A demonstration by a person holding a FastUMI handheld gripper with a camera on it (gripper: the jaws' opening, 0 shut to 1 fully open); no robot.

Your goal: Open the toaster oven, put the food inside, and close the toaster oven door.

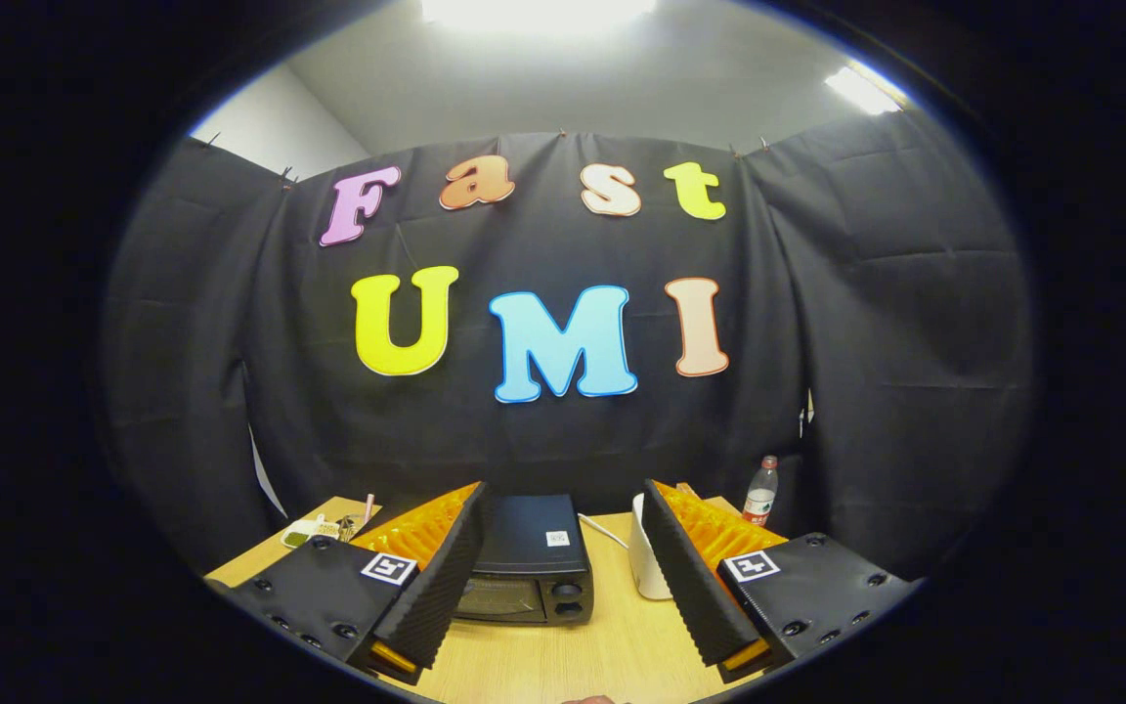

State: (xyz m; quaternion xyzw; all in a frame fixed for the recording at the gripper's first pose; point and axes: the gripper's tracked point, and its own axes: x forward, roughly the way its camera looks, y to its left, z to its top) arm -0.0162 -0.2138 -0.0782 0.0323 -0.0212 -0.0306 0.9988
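I see a light wooden counter [612,650]. Black toaster oven [529,572] stands on it mid-counter, door closed. Just right of it a white container [649,567]. Far right corner: a clear bottle [760,492], upright. Far left: a few small items [324,529], too small to identify.
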